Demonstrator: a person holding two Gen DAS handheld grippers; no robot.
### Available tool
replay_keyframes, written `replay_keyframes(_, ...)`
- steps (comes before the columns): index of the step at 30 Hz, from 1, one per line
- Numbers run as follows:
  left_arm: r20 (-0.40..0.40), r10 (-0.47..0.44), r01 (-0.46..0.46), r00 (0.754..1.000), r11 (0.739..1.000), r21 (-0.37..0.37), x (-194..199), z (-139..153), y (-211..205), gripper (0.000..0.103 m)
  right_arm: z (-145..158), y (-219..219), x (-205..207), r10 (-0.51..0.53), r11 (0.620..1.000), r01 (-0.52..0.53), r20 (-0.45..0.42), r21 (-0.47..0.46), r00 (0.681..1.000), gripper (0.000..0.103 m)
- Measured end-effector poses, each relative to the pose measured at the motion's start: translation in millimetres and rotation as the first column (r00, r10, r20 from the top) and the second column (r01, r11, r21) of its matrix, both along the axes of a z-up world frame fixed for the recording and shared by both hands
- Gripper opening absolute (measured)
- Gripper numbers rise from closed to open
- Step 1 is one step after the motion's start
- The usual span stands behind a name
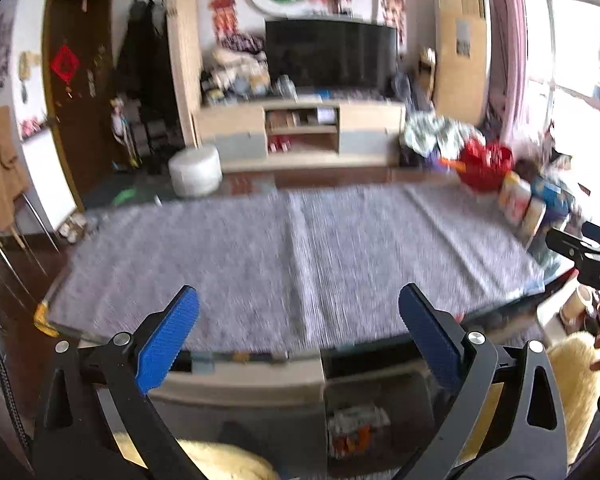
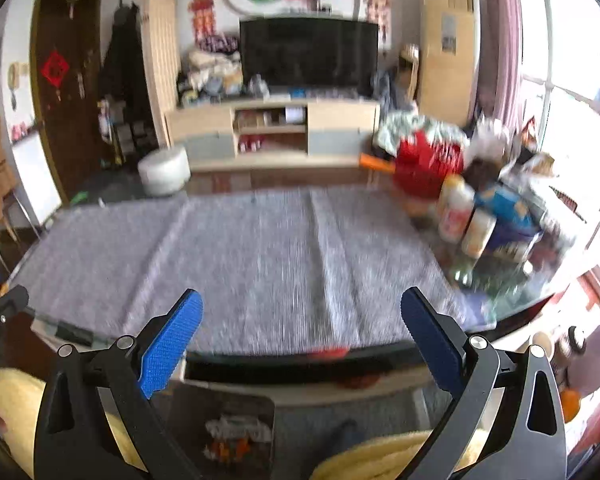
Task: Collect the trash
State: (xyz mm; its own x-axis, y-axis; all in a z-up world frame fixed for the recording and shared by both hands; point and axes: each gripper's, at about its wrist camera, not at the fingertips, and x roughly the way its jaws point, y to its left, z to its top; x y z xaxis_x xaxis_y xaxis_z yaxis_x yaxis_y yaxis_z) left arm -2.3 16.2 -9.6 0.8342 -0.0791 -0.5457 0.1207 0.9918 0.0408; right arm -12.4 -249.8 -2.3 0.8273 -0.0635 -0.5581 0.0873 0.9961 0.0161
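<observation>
Both the left gripper and right gripper hold their jaws wide apart, nothing between them; the trash lies in a bin below the bench, beneath the jaws.

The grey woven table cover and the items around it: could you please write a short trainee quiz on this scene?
1. True or false: the left hand-held gripper holds something.
2. What lies under the near edge of the grey woven table cover? A) dark bin with litter B) a blue bucket C) a laptop
3. The red bag stands at the table's far ____ corner.

Key: 1 false, it is open and empty, like the right hand-held gripper; 2 A; 3 right.
</observation>
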Motion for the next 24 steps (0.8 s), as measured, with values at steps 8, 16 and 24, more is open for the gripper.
replay_keyframes(8, 0.094, -0.004, 0.006, 0.996, 1.0, -0.018, -20, 33, -2, 0.095, 23, 0, -23, -0.018, 1.0, 0.016, 0.093, 0.023, 0.995, 0.1)
replay_keyframes(16, 0.108, 0.007, -0.002, 0.994, 0.999, -0.049, -27, 34, 1, 0.095, 27, 2, -35, -0.053, 0.999, 0.051, 0.13, 0.02, 0.99, 0.1)
replay_keyframes(24, 0.12, 0.007, -0.001, 0.993, 0.999, -0.045, -31, 35, 3, 0.095, 27, 10, -33, -0.04, 0.999, 0.038, 0.124, 0.017, 0.992, 0.1)
